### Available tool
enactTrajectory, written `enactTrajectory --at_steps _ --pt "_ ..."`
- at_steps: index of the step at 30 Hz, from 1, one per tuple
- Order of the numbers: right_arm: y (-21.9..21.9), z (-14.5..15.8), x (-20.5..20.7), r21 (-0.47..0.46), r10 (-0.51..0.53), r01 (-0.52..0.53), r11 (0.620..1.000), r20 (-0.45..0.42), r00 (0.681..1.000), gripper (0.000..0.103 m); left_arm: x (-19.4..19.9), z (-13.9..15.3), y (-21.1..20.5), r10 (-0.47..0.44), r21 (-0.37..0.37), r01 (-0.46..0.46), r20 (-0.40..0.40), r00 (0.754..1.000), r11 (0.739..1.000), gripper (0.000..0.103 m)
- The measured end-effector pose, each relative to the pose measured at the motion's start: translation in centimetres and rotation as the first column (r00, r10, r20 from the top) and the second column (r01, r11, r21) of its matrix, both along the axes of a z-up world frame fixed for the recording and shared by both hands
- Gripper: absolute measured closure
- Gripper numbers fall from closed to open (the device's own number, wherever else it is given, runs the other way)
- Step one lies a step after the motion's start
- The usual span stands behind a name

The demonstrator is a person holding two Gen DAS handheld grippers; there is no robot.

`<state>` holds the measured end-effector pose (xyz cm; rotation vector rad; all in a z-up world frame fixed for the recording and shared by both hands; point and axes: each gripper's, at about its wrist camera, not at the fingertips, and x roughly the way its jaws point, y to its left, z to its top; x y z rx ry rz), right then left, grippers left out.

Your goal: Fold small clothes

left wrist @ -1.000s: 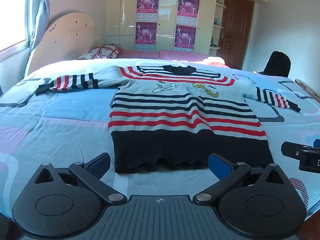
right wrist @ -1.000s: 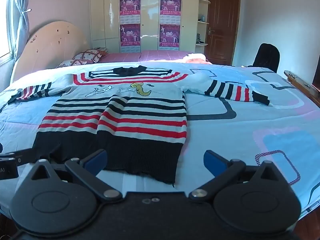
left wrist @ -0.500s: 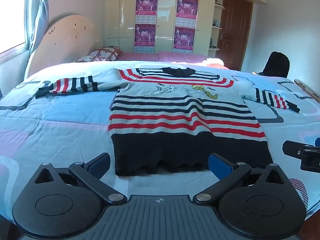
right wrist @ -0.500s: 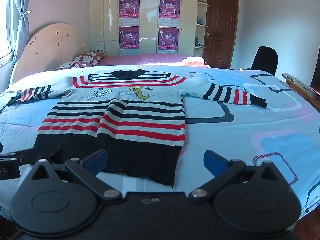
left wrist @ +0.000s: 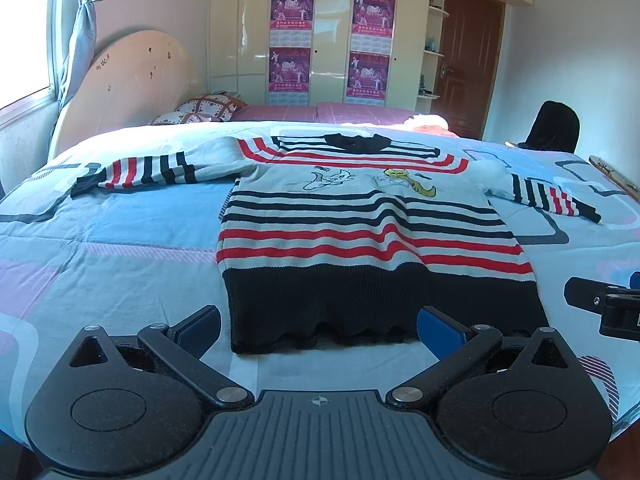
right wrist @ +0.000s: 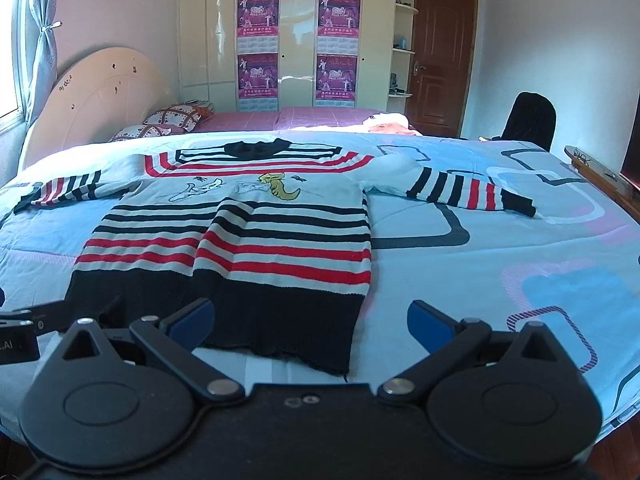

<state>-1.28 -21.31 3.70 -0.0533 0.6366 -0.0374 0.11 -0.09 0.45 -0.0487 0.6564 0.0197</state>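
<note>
With the left gripper (left wrist: pixel 318 330) and right gripper (right wrist: pixel 310 326) both spread wide and empty, the striped sweater (left wrist: pixel 360 232) lies flat on the bed (left wrist: pixel 100 240) just ahead of the jaws, where a shallow pinch could drag its hem askew.

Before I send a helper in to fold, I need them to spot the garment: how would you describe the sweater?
On the big bed with the pale blue quilt, the sweater lies flat in the middle, sleeves spread to both sides. It is knitted, with red and black stripes, a black hem and collar and cartoon figures on the chest; nothing else on the quilt is striped like it.
</note>
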Motion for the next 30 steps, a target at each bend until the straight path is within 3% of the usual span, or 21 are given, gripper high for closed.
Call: enactTrajectory --at_steps 30 --pt "-0.17 -0.12 0.14 0.001 0.002 -0.002 1.000 -0.002 1.000 0.001 0.55 -0.28 -0.33 -0.006 0.004 0.006 -0.008 1.000 1.000 0.000"
